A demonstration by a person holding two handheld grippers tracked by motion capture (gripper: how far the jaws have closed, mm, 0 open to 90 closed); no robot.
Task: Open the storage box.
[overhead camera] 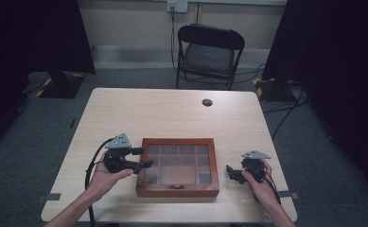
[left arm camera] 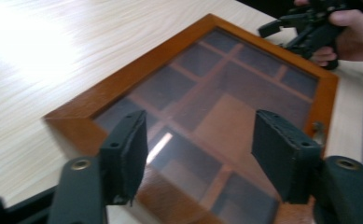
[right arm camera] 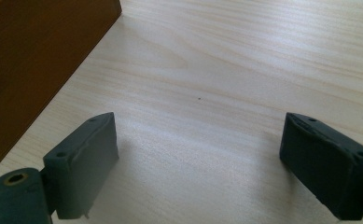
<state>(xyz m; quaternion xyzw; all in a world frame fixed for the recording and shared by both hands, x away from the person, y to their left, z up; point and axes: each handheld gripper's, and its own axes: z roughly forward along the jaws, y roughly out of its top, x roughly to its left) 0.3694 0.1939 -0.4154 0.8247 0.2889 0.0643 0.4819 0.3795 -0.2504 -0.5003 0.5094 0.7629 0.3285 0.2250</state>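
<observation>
Currently the left gripper [overhead camera: 144,158] is hanging over the left edge of the wooden box [overhead camera: 178,188], its jaws apart with nothing between them. From the left gripper view the two black pads [left arm camera: 125,156] are framing the glass lid [left arm camera: 207,112] from above, not pressing on anything; the gap is medium, neither wide nor pinched. The jaws are pointing toward the box's middle, which reads as an approach to the lid or frame rather than a grip in progress.

The box is sitting near the front edge of the table [overhead camera: 172,109], between the two hands, lid down. Through the glass its dividers are showing as empty compartments around one larger central cell. A small metal clasp [overhead camera: 177,187] is facing the person, so the lid is probably meant to be lifted from that near side.

The right gripper [overhead camera: 231,173] is resting just beside the box's right wall, apart from it, jaws released and spread wide over bare tabletop. In its own view the box's side panel [right arm camera: 39,60] is lying off to the left, untouched. Judgement: this hand is waiting in reserve, placed to steady the box if the lid sticks.

A black folding chair [overhead camera: 209,52] is standing beyond the table.
</observation>
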